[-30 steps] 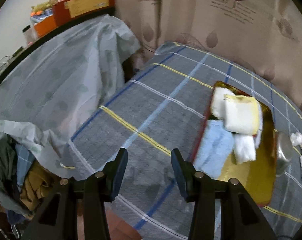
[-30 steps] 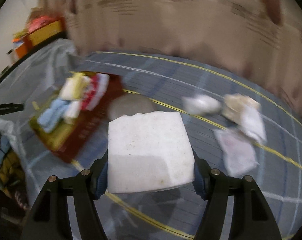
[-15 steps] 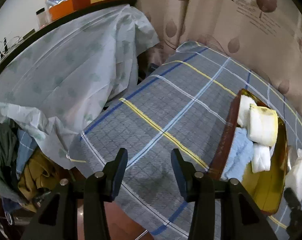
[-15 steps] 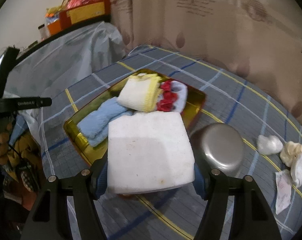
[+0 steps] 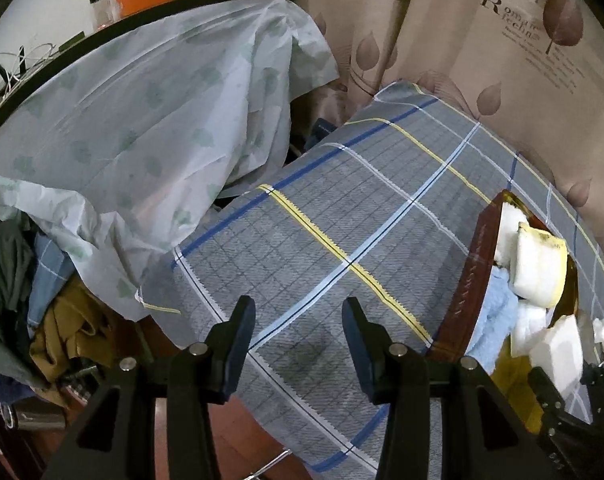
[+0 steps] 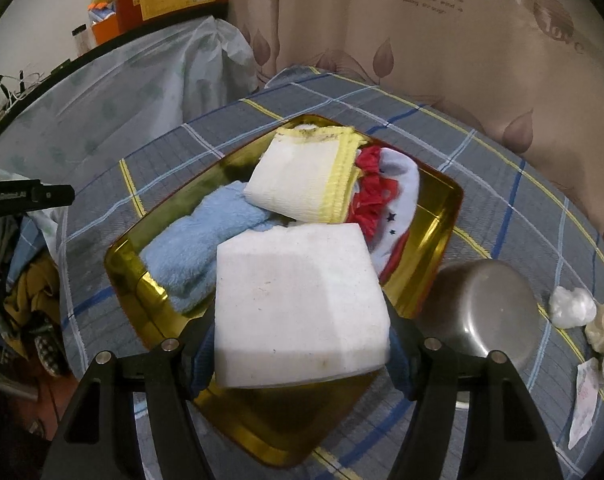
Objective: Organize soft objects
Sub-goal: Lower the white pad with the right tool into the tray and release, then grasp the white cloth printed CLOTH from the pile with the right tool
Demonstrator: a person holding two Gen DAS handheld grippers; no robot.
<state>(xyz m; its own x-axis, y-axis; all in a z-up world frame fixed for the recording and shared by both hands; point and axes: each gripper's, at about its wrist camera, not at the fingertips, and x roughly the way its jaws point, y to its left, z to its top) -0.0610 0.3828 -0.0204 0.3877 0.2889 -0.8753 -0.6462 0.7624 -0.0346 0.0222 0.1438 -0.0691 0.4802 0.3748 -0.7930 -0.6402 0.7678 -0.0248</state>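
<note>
A shallow golden tray (image 6: 441, 236) with shiny walls and a dark red outside stands on a grey checked cloth (image 5: 341, 216) with blue, white and yellow lines. Inside the tray lie a fluffy light blue towel (image 6: 194, 252), a folded white cloth with a yellow edge (image 6: 302, 184) leaning on top of it, and a white fabric piece with red frills and small stars (image 6: 385, 196) at the far side.

The right gripper (image 6: 302, 344) is closed on a white foam block (image 6: 298, 300), thick and square, with a few small stains; the block hangs over the near part of the tray. Just right of the tray is a round grey metal bowl (image 6: 485, 304) turned upside down. Further right lie crumpled white and cream pieces (image 6: 573, 308) on the cloth.

The left gripper (image 5: 298, 332) has its jaws apart with nothing between them, above the bare cloth and left of the tray.
</note>
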